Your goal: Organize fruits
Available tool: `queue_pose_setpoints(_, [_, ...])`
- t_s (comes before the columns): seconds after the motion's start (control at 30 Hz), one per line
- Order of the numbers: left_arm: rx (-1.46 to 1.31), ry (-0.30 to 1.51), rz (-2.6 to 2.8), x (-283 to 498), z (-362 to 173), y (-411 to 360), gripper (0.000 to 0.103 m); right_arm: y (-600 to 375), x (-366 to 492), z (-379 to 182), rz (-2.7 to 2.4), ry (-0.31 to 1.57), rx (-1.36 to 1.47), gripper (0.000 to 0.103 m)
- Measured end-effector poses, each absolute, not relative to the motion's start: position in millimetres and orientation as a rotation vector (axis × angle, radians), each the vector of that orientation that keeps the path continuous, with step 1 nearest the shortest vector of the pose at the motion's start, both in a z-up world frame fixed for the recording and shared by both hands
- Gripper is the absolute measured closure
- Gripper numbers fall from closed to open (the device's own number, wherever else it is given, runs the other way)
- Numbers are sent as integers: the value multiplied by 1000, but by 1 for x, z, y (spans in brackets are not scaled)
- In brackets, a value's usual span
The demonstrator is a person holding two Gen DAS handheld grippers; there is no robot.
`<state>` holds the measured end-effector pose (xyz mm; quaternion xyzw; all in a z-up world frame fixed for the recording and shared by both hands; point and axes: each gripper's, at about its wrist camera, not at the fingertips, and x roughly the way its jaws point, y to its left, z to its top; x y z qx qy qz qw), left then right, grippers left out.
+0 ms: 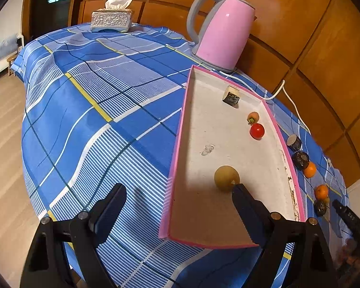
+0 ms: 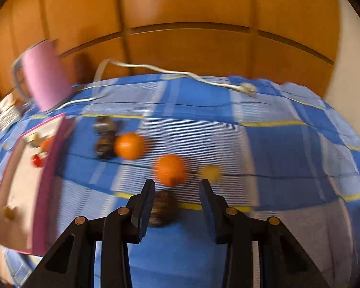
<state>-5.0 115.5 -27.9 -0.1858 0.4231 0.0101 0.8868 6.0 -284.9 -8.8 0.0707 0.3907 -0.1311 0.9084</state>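
Note:
A pink-rimmed tray (image 1: 177,158) lies on the blue checked tablecloth. In it are a yellow-green round fruit (image 1: 225,177), a red tomato (image 1: 256,131), a small orange fruit with a green stalk (image 1: 253,117) and a dark block (image 1: 231,95). My left gripper (image 1: 180,199) is open and empty, its right finger (image 1: 247,211) over the tray by the yellow-green fruit. To the tray's right lie two oranges (image 2: 129,146) (image 2: 170,169), a small yellow fruit (image 2: 211,173) and dark round pieces (image 2: 162,207). My right gripper (image 2: 177,192) is open above the nearest dark piece; this view is blurred.
A pink kettle (image 1: 223,33) stands behind the tray, its white cord (image 2: 180,73) trailing along the table's back edge. A tissue box (image 1: 112,19) sits at the far left corner. Wooden wall panels close the back. The floor lies off the table's left edge.

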Motion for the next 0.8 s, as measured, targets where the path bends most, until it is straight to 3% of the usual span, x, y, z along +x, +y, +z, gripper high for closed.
queue_pose_setpoints(0.4, [-393,869,35,-6,-25,118,13,-378,-26,-31,-702,806,293,60])
queue_pose_setpoints(0.8, [-367,846,54,0,-11,121,13,-394,-38,-46,-778,789,314,51])
